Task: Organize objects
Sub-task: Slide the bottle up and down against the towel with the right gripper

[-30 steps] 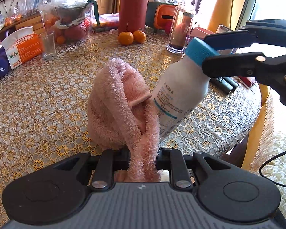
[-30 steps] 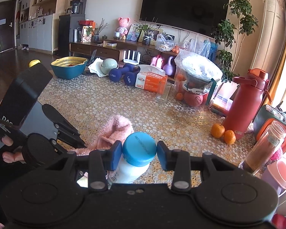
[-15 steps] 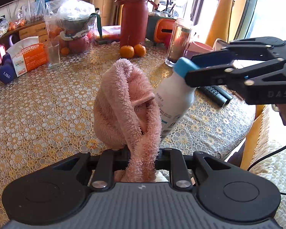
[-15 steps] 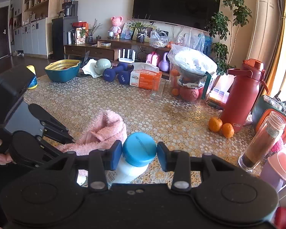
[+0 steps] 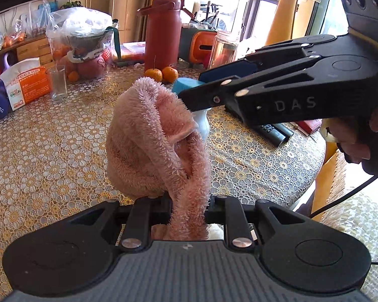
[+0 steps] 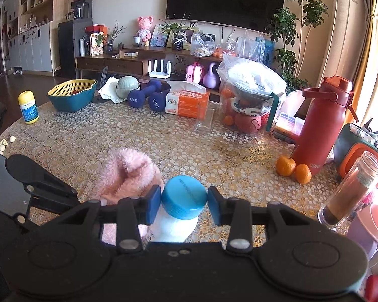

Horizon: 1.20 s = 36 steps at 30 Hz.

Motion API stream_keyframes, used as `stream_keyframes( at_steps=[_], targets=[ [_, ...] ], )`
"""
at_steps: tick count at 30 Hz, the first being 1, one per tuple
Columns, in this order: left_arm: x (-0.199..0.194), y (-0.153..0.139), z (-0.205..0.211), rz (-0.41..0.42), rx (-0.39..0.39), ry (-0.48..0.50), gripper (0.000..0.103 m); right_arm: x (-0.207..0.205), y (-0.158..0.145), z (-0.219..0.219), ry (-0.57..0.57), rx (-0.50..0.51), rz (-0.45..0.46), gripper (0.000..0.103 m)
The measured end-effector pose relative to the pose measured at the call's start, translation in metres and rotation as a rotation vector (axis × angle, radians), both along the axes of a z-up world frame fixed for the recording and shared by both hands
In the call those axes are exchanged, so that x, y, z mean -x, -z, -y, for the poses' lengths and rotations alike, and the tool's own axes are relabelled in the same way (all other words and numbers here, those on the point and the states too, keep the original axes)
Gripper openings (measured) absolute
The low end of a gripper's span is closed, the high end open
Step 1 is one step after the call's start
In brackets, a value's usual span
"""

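At the middle of the left wrist view, the left gripper (image 5: 187, 206) pinches a fluffy pink cloth (image 5: 153, 146) above the table (image 5: 50, 156), while the right gripper (image 6: 184, 205) clamps a white bottle (image 6: 175, 227) by its blue cap (image 6: 184, 197). I'd judge tidying barely begun: clutter crowds the upper frame. Cloth hides the bottle's lower body.

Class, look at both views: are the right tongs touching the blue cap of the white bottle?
Touching. In the right wrist view both blue pads of the right tongs press against the sides of the blue cap.
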State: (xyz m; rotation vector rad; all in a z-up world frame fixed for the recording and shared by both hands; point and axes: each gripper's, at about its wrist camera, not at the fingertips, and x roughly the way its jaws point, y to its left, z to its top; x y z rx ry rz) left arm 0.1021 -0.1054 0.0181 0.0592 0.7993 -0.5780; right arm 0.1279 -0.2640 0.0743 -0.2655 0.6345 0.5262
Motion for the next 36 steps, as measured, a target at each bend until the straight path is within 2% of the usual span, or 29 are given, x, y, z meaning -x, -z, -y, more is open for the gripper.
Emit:
stream_keyframes(
  at_steps=[8,21,31,36],
  targets=[
    [-0.017,0.027,-0.001,-0.066,-0.030,-0.033,0.020,-0.005,0.000,0.004,0.015,-0.012,-0.011,0.040],
    [-0.036,0.048,-0.003,-0.115,-0.062,-0.034,0.020,0.005,0.002,0.013,0.002,-0.013,0.006,0.040],
    [-0.033,0.047,-0.005,-0.127,-0.059,-0.017,0.019,0.021,0.004,0.025,-0.017,-0.002,0.020,0.040],
    [-0.026,0.032,-0.010,-0.099,-0.057,0.006,0.020,0.031,0.006,0.032,-0.028,-0.005,0.030,0.040]
  ],
)
